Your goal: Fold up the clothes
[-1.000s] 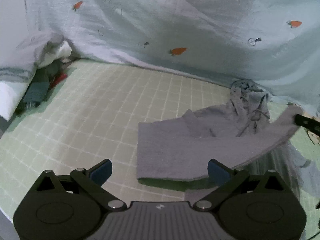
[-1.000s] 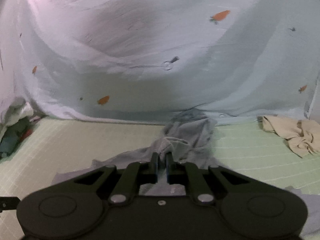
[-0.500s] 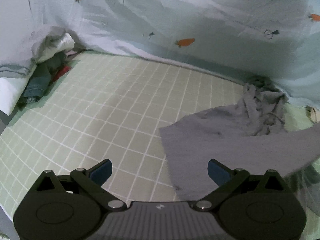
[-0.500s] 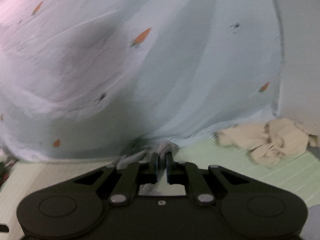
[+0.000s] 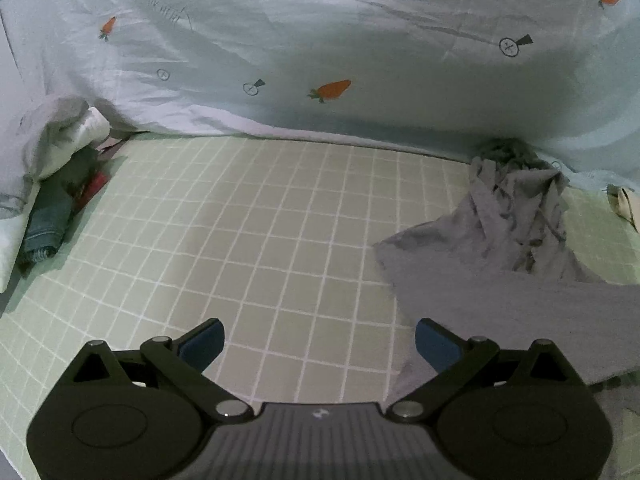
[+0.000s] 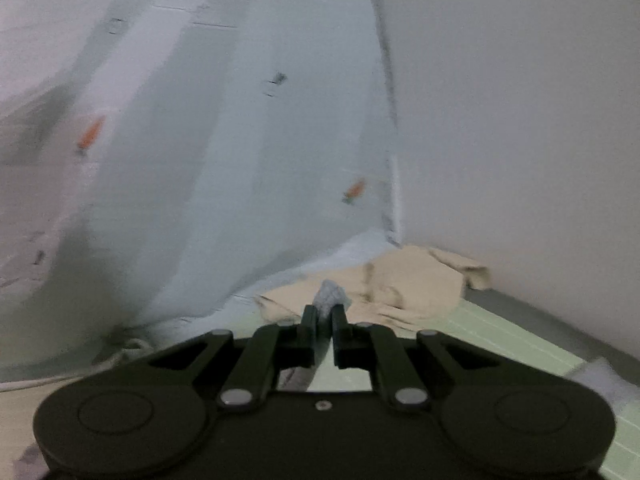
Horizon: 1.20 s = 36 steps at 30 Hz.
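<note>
A grey garment (image 5: 500,280) lies on the green checked sheet (image 5: 260,240) at the right of the left wrist view, bunched at its far end and stretched toward the right edge. My left gripper (image 5: 318,344) is open and empty, low over the sheet, its right finger by the garment's near edge. My right gripper (image 6: 323,312) is shut on a fold of the grey garment (image 6: 332,294), which sticks out between the fingertips. It faces the corner by the wall.
A pale blue carrot-print duvet (image 5: 320,40) is heaped along the back. Folded jeans and white clothes (image 5: 52,200) lie at the far left. A beige garment (image 6: 400,284) is crumpled in the right corner against the white wall (image 6: 520,120).
My right gripper has swung right and up with the grey cloth, pulling the garment rightward across the sheet. My left gripper stayed open and the garment now lies further right of it.
</note>
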Available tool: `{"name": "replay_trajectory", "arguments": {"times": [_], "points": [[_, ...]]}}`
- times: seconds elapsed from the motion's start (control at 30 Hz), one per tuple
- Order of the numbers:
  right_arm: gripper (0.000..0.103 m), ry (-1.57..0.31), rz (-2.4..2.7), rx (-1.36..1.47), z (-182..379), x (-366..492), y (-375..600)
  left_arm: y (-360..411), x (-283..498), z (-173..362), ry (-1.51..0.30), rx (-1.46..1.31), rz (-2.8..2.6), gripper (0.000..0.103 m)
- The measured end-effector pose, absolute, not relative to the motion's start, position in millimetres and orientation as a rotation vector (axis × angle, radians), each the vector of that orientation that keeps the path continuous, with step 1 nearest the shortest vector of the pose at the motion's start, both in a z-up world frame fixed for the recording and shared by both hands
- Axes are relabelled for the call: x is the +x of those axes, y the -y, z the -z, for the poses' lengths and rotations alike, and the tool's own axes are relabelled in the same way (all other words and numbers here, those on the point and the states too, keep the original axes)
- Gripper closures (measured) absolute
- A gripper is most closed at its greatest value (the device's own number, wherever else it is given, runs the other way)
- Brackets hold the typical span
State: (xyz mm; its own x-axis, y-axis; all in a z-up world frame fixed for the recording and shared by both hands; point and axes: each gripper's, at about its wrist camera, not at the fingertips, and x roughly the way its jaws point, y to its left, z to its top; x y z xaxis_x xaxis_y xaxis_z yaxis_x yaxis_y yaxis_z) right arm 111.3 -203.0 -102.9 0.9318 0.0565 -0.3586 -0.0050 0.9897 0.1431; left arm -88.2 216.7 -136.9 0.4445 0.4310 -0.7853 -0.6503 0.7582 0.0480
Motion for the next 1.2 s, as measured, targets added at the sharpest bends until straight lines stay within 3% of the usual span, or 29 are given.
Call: {"name": "replay_trajectory", "arguments": {"times": [0.23, 0.3, 0.33, 0.43, 0.57, 0.77, 0.9, 0.93, 1.0, 1.07, 1.13, 1.2], "points": [[0.091, -0.561, 0.043, 0.167, 150, 130, 224, -213, -94, 139, -0.888, -0.283, -0.687, 0.002], [0.076, -0.624, 0.074, 0.216, 169, 133, 230, -210, -95, 137, -0.882, -0.27, -0.685, 0.002], [0.063, -0.644, 0.082, 0.241, 176, 132, 233, -209, -95, 135, -0.878, -0.265, -0.684, 0.002], [0.054, -0.699, 0.088, 0.284, 197, 130, 238, -204, -96, 132, -0.865, -0.256, -0.68, 0.002], [0.027, -0.757, 0.114, 0.265, 219, 127, 239, -195, -98, 133, -0.861, -0.247, -0.664, 0.002], [0.018, -0.81, 0.103, 0.195, 241, 134, 233, -187, -97, 136, -0.864, -0.255, -0.629, 0.002], [0.019, -0.825, 0.085, 0.152, 245, 140, 224, -185, -96, 135, -0.847, -0.262, -0.59, 0.002], [0.024, -0.829, 0.083, 0.139, 246, 142, 222, -185, -96, 136, -0.847, -0.261, -0.586, 0.002], [0.044, -0.823, 0.069, 0.128, 245, 142, 218, -184, -96, 136, -0.846, -0.26, -0.585, 0.002], [0.077, -0.807, 0.066, 0.127, 239, 141, 216, -185, -97, 136, -0.842, -0.269, -0.584, 0.002], [0.091, -0.796, 0.076, 0.11, 234, 141, 214, -187, -98, 137, -0.842, -0.279, -0.584, 0.002], [0.092, -0.777, 0.069, 0.132, 225, 139, 214, -187, -98, 137, -0.842, -0.285, -0.582, 0.002]]}}
